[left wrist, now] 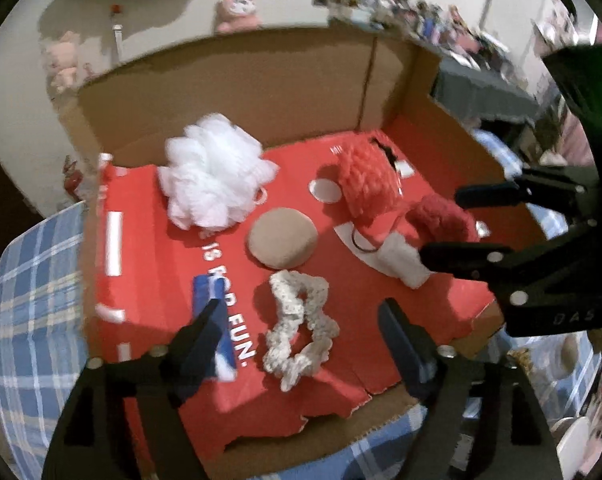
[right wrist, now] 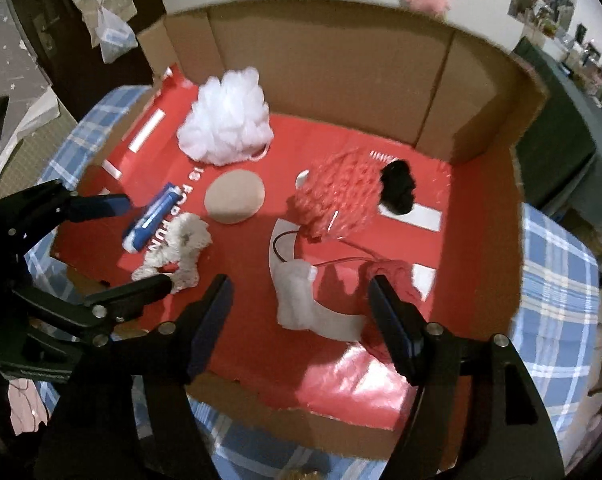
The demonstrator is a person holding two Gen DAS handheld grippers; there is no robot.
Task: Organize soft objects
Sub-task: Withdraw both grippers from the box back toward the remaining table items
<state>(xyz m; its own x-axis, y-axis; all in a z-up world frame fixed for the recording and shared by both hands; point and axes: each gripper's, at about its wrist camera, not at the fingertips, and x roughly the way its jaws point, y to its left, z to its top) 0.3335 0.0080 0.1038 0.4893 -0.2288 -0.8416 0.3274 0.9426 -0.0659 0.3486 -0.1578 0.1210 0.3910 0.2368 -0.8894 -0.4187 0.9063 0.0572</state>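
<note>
Left wrist view: my left gripper [left wrist: 301, 344] stands released, nothing pressed between its pads, and the cream scrunchie [left wrist: 299, 326] lies on the red box floor [left wrist: 381, 292] right in the gap ahead of it. Its loop stretches away from me, roughly along the line I point down, so the fingers sit to either side of its narrow width. The blue tube [left wrist: 215, 326] lies just beside my left-hand finger, partly hidden by it, also running away from me. Further off sit the tan round pad [left wrist: 283, 237] and the white mesh pouf [left wrist: 215, 172], well apart from my jaws. To the right, my right gripper [left wrist: 441, 224] comes in, spread open, with the dark red knit piece [left wrist: 445, 216] between its fingers and the white cloth piece [left wrist: 405, 260] just under them; I cannot tell whether either finger touches them.

Right wrist view: my right gripper [right wrist: 301, 308] is open and holds nothing. The white cloth piece [right wrist: 297, 300] lies between its fingers, nearer the middle, while the dark red knit piece [right wrist: 389, 276] sits against the right-hand finger. The red knit ball [right wrist: 337, 196] and a black fuzzy item [right wrist: 399, 186] lie beyond, near the back wall. My left gripper [right wrist: 141, 240] shows at the left, open over the scrunchie [right wrist: 177, 248].

I judge each hand nearest its own item: left for the scrunchie, right for the white cloth.
</note>
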